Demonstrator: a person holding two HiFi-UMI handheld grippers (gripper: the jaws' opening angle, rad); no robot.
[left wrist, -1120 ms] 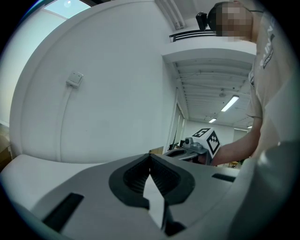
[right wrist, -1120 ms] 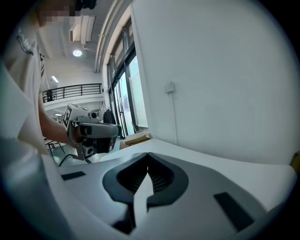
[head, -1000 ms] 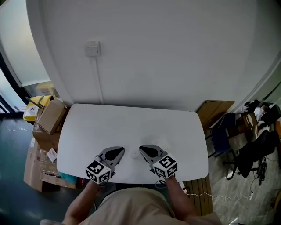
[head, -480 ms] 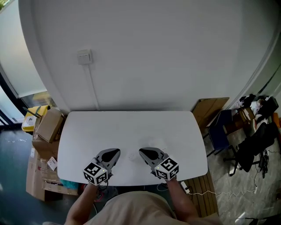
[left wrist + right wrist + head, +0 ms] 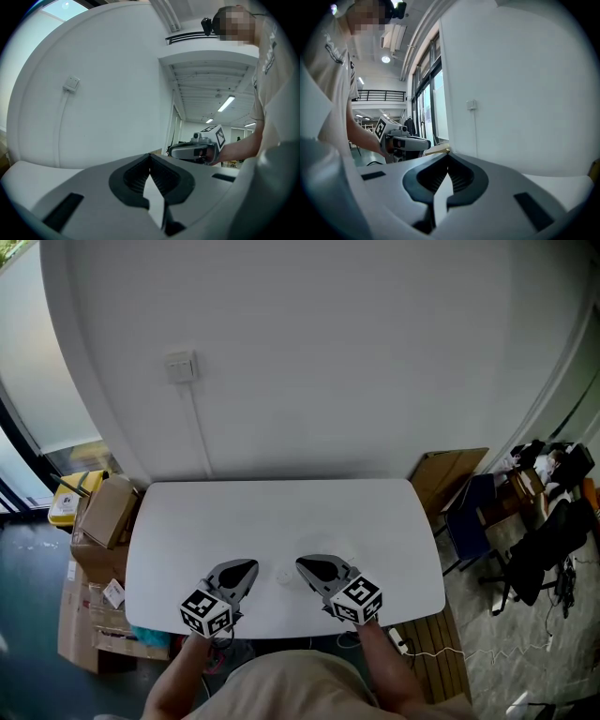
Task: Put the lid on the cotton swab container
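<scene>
Reaching up from the bottom edge of the head view, the left forearm [image 5: 176, 682] and right forearm [image 5: 386, 664] angle slightly inward, each ending at a marker cube. Above them the left gripper [image 5: 251, 565] and right gripper [image 5: 300, 562] lie low over the near edge of the white table [image 5: 281, 507], noses turned toward each other. Each gripper's own view shows its jaws pressed together at the tips with nothing between them.

Between the two noses, at lower centre, a small pale object [image 5: 285, 575] rests on the tabletop, touching neither. It is too faint to tell container from lid, or which way its long axis runs.

Further up, a wall switch [image 5: 180, 366] sits at upper left, with cardboard boxes [image 5: 105, 512] at the left edge.
</scene>
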